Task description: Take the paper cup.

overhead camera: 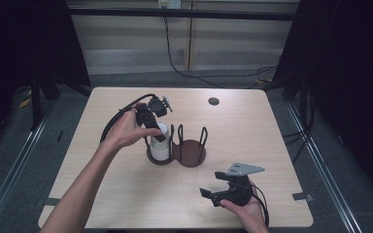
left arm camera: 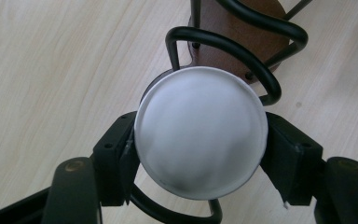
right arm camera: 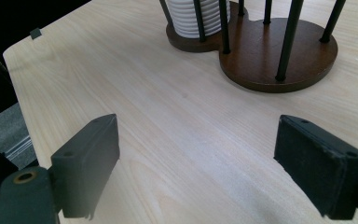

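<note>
Two grippers here: the left gripper (overhead camera: 158, 127) comes down from above, forearm stretched across the table (overhead camera: 252, 121), jaws clamped on the white cup (left arm camera: 200, 135) sitting in the left ring of the wire holder (overhead camera: 190, 150). Meanwhile the right gripper (overhead camera: 212, 196) sits low near the front edge, jaws wide apart, holding nothing.

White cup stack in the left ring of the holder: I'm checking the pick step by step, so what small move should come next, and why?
Probably a straight lift. The left gripper has its pads against both sides of the white cup stack, which sits inside the wire holder, so sideways motion would likely catch the loops. The right gripper rests open, away from it.
</note>
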The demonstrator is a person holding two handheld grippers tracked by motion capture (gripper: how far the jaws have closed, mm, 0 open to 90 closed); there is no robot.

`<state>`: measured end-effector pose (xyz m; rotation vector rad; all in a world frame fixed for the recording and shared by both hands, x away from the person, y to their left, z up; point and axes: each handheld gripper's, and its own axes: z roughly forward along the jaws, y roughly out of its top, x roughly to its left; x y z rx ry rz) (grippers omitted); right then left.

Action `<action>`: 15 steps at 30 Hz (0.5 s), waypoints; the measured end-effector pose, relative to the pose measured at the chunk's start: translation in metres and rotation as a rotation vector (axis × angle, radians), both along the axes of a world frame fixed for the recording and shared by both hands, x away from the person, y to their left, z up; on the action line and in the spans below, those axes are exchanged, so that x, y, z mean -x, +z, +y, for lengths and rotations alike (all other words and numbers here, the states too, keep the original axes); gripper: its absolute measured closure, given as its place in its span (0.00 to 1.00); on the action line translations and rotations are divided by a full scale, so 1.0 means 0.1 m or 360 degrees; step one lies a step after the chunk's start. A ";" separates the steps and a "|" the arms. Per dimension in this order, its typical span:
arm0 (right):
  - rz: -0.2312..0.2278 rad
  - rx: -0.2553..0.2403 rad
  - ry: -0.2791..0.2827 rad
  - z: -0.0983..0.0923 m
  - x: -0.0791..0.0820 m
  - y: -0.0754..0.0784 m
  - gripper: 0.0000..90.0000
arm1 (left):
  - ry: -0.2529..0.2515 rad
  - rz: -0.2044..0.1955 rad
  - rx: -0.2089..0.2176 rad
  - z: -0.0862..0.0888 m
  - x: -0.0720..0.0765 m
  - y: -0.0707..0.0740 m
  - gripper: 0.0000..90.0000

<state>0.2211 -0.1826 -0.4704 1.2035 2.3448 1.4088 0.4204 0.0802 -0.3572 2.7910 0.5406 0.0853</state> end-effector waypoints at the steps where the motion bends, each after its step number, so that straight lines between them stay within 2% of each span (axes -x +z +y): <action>1: 0.0000 0.0000 0.0000 0.00 0.00 0.00 0.15 | 0.0009 0.0007 0.0003 0.00 0.00 0.00 0.38; 4: 0.0002 0.0001 0.0001 0.00 0.00 0.00 0.15 | -0.0006 0.0012 0.0003 0.01 0.00 0.02 0.38; 7: 0.0000 0.0003 0.0006 0.01 0.00 -0.01 0.15 | 0.0015 0.0011 0.0033 0.01 0.01 0.02 0.39; 9: 0.0009 0.0003 0.0007 0.01 0.00 -0.01 0.15 | -0.0017 0.0012 0.0013 0.02 0.00 0.03 0.39; 12: 0.0012 0.0004 0.0007 0.01 0.00 -0.01 0.15 | -0.0007 0.0034 0.0027 0.03 0.00 0.04 0.39; 13: 0.0015 0.0004 0.0008 0.01 -0.01 -0.01 0.15 | 0.0007 0.0021 0.0046 0.03 0.00 0.03 0.39; 15: 0.0015 0.0003 0.0008 0.01 -0.01 -0.01 0.15 | 0.0003 0.0031 0.0040 0.04 0.00 0.05 0.39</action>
